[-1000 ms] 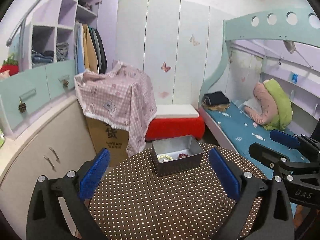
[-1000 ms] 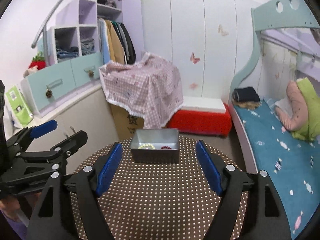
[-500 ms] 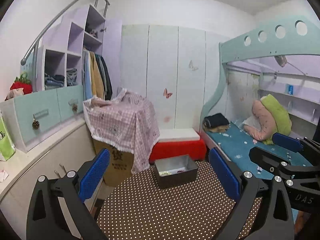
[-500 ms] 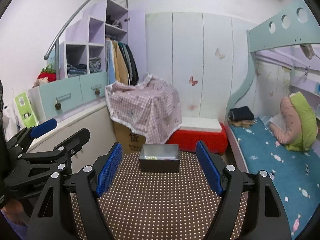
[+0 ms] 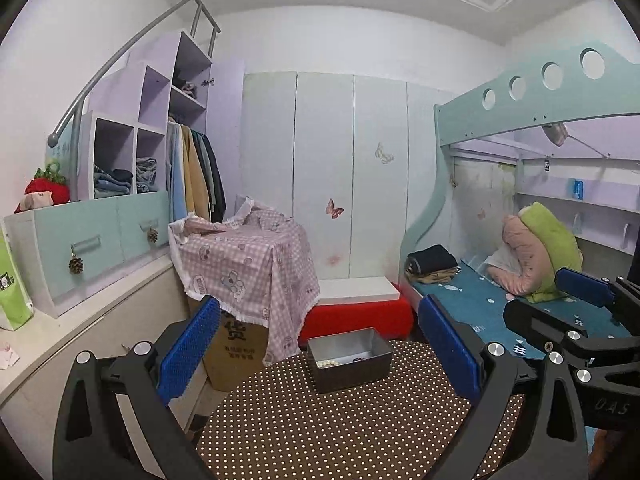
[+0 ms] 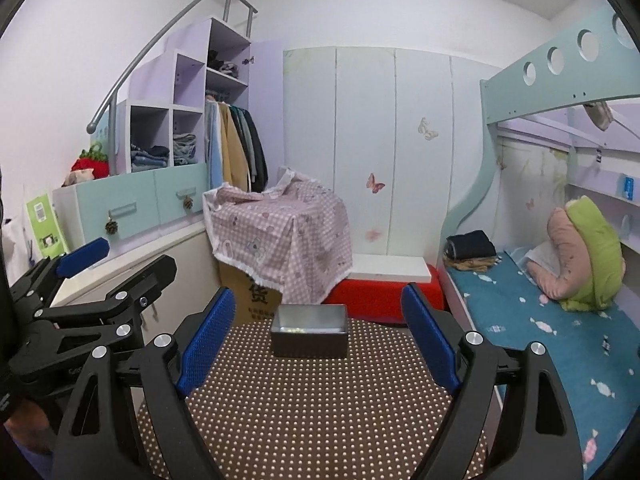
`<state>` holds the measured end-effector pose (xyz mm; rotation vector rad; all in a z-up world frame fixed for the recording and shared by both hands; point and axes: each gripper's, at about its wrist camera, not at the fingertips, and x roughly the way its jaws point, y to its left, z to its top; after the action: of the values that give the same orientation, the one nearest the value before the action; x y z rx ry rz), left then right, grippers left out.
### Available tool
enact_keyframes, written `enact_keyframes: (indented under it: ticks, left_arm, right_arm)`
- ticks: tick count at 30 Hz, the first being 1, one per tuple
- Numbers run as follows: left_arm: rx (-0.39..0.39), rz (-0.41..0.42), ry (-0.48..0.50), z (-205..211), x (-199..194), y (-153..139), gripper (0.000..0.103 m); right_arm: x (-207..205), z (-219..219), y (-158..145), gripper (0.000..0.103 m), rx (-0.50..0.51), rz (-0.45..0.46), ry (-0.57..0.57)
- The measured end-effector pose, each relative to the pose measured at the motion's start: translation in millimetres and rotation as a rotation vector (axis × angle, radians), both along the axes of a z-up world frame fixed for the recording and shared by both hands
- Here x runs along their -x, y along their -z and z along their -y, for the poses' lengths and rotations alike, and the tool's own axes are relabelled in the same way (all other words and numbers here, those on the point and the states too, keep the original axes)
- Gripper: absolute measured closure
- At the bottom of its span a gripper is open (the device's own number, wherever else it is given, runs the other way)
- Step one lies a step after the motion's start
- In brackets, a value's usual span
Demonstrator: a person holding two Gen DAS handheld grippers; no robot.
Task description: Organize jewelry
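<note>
A grey metal box (image 5: 349,359) (image 6: 309,336) stands at the far edge of the round table with the brown dotted cloth (image 5: 344,432) (image 6: 316,412). Inside it lie a pale bead bracelet (image 5: 326,363) (image 6: 294,331) and a dark red piece (image 5: 357,358). My left gripper (image 5: 318,344) hangs open well short of the box, nothing between its blue pads. My right gripper (image 6: 318,334) is likewise back from the box, its jaws opening wider with nothing between them. Each gripper shows at the edge of the other's view.
A cardboard box under a pink checked cloth (image 5: 248,256) stands beyond the table on the left, a red bench (image 5: 360,316) behind the table. A low cabinet (image 5: 80,320) runs along the left. A bunk bed with teal bedding (image 6: 540,328) fills the right.
Both grippers have drawn back and tilted up, so the box looks smaller and farther and more wall and ceiling show. The right gripper's pads stand a little wider apart.
</note>
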<state>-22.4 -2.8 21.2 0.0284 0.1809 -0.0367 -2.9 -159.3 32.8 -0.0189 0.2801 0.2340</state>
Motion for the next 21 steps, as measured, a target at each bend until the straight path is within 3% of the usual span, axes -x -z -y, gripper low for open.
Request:
enact_keyframes:
  ticks: [21]
  left_arm:
    - [0.001,0.015,0.007,4.0,0.1,-0.5,0.007]
  right_arm:
    - [4.5,0.2,2.4,0.019,0.0,0.007,0.011]
